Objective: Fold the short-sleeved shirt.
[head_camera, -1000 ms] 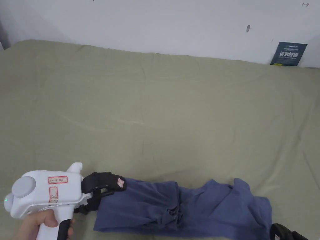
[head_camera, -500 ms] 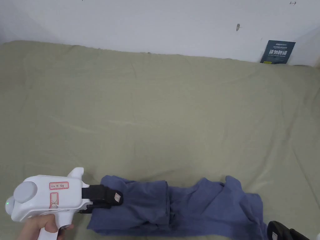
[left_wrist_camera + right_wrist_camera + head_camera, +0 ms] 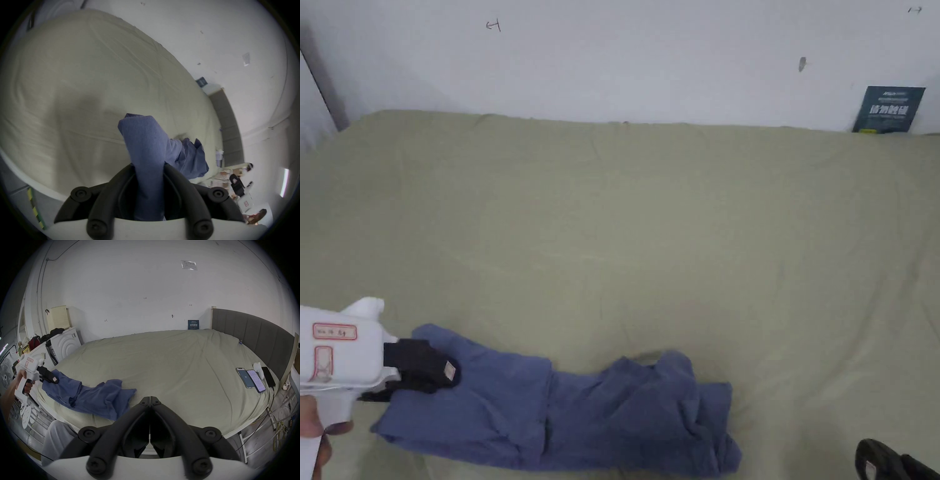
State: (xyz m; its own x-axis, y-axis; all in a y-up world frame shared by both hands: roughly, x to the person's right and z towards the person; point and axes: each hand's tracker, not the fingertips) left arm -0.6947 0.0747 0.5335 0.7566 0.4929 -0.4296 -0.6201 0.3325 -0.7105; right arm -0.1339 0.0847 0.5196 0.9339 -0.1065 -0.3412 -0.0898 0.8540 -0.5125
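Observation:
A blue short-sleeved shirt point(image 3: 562, 412) lies bunched in a long strip near the front edge of the bed. My left gripper point(image 3: 447, 372) is shut on the shirt's left end, and the blue cloth point(image 3: 146, 146) runs up between its jaws in the left gripper view. From the right gripper view, the left gripper point(image 3: 54, 379) lifts that end of the shirt point(image 3: 97, 395) a little off the sheet. My right gripper point(image 3: 150, 398) is shut with nothing in it, held off the bed's front edge; its dark tip point(image 3: 878, 459) shows at the bottom right of the head view.
An olive-green sheet point(image 3: 650, 237) covers the bed up to a white wall. A dark card point(image 3: 890, 109) leans at the back right. Phones point(image 3: 253, 379) lie by the grey headboard point(image 3: 253, 331). White appliances point(image 3: 65, 344) stand left of the bed.
My left gripper has pulled the shirt's left end further left, and the shirt has slid left with it. Its right end is more bunched. The head camera has also shifted.

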